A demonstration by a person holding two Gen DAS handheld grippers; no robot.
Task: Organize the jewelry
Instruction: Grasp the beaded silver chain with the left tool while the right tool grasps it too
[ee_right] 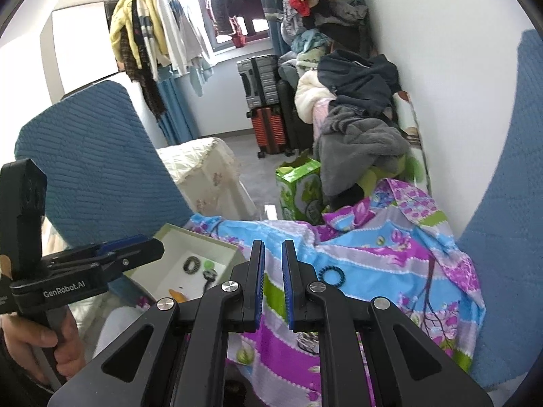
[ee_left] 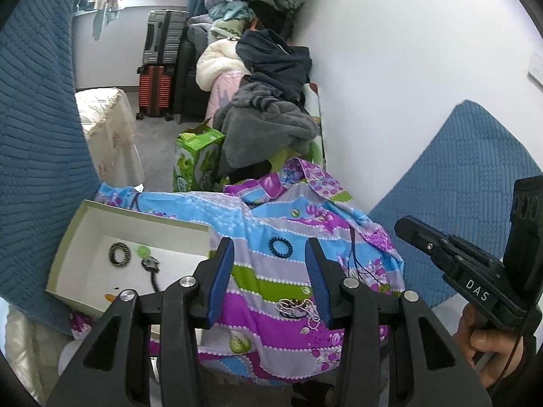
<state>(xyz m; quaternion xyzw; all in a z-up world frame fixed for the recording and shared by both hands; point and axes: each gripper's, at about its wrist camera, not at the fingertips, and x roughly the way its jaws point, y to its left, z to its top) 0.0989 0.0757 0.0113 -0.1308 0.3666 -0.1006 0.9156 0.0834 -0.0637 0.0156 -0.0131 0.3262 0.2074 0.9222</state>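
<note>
Across the lower middle of both views lies a bright floral cloth [ee_left: 271, 291] in purple, blue and green, draped over a surface. At its left edge sits a shallow white cardboard box [ee_left: 85, 213], already holding a dark patterned ring bangle [ee_left: 119, 254], a green translucent piece [ee_left: 144, 250] and a dark corded pendant [ee_left: 150, 264]. Still loose on the cloth are a small black spiral hair ring [ee_left: 280, 246], in the centre of the left wrist view, and a tangled silver bead chain [ee_left: 298, 308] lower down, near the frame's bottom middle.

The left tongs [ee_left: 269, 271] stand partly open with nothing between them, framing the hair ring beyond. The right tongs [ee_right: 273, 285] are nearly closed and empty, hovering above the cloth.

Judging by this, the sorting is partway through: a fresh pick-up is in hand. The next move calls for lowering onto a loose piece, closing, then carrying it left to the box. The chain's heap runs roughly upper left to lower right; the hair ring is round, with no long axis
</note>
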